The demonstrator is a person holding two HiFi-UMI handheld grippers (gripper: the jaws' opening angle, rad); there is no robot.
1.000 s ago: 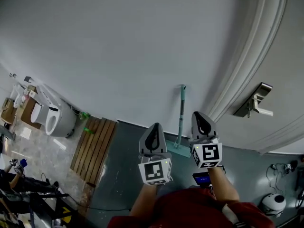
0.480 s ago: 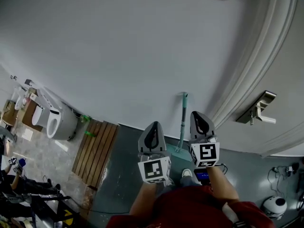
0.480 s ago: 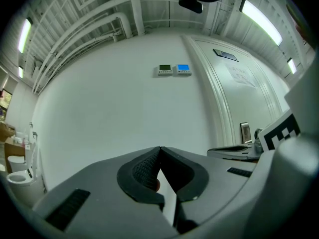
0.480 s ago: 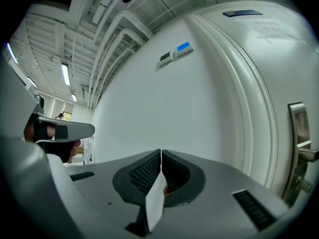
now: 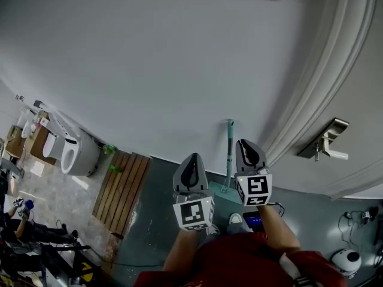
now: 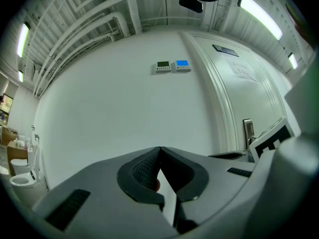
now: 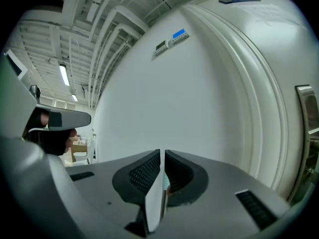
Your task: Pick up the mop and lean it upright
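The mop (image 5: 229, 154) has a teal handle and stands upright against the white wall, its head on the floor between my two grippers. In the head view my left gripper (image 5: 192, 165) is to the left of the handle and shut on nothing. My right gripper (image 5: 247, 148) is just right of the handle, also shut and not touching it. In the left gripper view the left gripper (image 6: 159, 149) has its jaws meeting at the tip. The right gripper (image 7: 162, 156) shows only a hairline gap, with bare wall ahead of it.
A toilet (image 5: 70, 153) and a wooden slat platform (image 5: 118, 185) lie to the left along the wall. A door with a metal handle (image 5: 328, 140) is at the right. Wall control panels (image 6: 172, 66) hang higher up. A white helmet (image 5: 346, 258) and cables lie on the floor at the lower right.
Both grippers have drifted slightly up and toward the wall and stay shut. The mop keeps leaning in the same spot.
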